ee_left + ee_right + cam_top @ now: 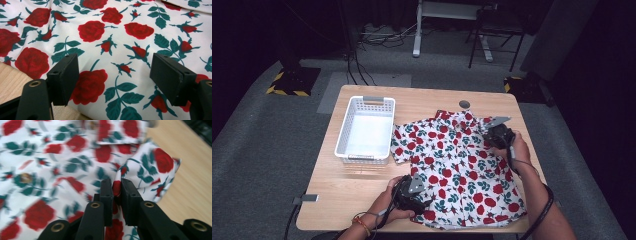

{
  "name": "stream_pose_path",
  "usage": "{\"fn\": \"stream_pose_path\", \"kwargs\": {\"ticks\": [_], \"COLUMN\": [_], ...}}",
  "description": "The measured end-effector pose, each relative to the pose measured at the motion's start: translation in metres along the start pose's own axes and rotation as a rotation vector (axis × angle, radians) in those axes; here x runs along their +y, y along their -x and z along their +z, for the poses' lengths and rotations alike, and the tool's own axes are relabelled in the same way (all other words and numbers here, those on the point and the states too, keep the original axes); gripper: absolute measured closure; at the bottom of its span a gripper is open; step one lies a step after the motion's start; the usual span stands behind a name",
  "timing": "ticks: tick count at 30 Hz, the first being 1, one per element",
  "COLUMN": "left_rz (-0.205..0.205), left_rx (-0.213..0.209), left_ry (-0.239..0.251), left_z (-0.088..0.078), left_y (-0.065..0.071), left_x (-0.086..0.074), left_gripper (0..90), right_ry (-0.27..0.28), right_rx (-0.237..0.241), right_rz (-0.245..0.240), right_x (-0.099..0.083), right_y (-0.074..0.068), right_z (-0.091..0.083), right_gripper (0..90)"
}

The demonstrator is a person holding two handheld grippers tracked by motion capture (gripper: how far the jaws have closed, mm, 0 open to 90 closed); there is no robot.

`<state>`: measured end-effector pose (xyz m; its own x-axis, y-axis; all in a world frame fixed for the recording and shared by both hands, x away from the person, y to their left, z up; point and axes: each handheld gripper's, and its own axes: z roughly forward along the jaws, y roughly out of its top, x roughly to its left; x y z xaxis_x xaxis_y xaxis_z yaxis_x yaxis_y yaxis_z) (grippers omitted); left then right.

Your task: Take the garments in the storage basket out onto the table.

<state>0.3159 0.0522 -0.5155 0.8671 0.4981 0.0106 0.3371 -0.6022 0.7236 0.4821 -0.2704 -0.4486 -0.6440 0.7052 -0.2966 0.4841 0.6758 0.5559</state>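
— What was on the table (362, 200) when you stood there?

— Mostly the shirt (457, 165), white with red roses and green leaves, spread flat over the right half of the light wooden top. To its left sat a white slatted basket (343, 131), just beside the shirt's sleeve, with nothing in it. Behind the shirt, near the far edge, was a small round grey disc (464, 104). Nothing lay between the tools and the cloth.

— And the two claws?

— The left gripper (113, 75) sat at the shirt's near left corner, close to the table's front edge. Its jaws stood wide apart, hovering over the fabric with a rose between them, the pads not pressing on anything.

— The right one?

— The right gripper (117, 192) was at the shirt's far right side, by the shoulder. Its jaws were narrow, pinched on a fold of the fabric that bunched up between the pads.

— Any labels or writing?

— None that I could read.
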Motion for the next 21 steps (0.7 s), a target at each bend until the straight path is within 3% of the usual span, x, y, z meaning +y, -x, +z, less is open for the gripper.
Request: {"fn": "stream_pose_path", "kwargs": {"ticks": [5,7,9,11,12,13,14,15,19,21], "left_rz": [-0.002,-0.002,-0.002,-0.002,0.000,0.000,0.001,0.001,0.002,0.002], "left_rx": [0.001,0.000,0.000,-0.002,-0.001,-0.001,-0.001,-0.001,-0.001,-0.001], "left_ry": [-0.001,0.001,0.000,0.000,0.000,0.000,0.000,0.000,-0.002,-0.002], "left_z": [0.000,0.000,0.000,0.000,0.000,0.000,0.000,0.000,0.000,0.000], "left_y": [0.001,0.001,0.000,0.000,0.000,0.000,0.000,0.000,0.000,0.000], "left_x": [0.000,0.000,0.000,0.000,0.000,0.000,0.000,0.000,0.000,0.000], "left_gripper": [23.4,23.4,23.4,23.4,23.4,23.3,23.3,23.3,23.3,23.3], "right_ry": [-0.037,-0.050,-0.046,-0.006,-0.006,0.044,0.044,0.073,0.054,0.027], "right_rx": [0.054,0.103,0.112,0.128,0.128,0.118,0.118,0.088,0.068,0.078], "right_rz": [-0.033,-0.021,-0.022,-0.001,-0.001,0.031,0.031,0.056,0.069,0.042], "right_x": [0.004,0.001,0.000,-0.002,-0.002,-0.004,-0.004,-0.007,-0.011,-0.013], "right_y": [-0.020,-0.023,-0.023,-0.015,-0.015,-0.003,-0.003,0.008,0.018,0.014], "right_z": [0.021,0.026,0.024,0.011,0.011,-0.005,-0.005,-0.017,-0.020,-0.014], "right_gripper": [73.2,61.8,58.6,51.1,51.1,50.3,50.3,52.2,54.3,56.2]}}
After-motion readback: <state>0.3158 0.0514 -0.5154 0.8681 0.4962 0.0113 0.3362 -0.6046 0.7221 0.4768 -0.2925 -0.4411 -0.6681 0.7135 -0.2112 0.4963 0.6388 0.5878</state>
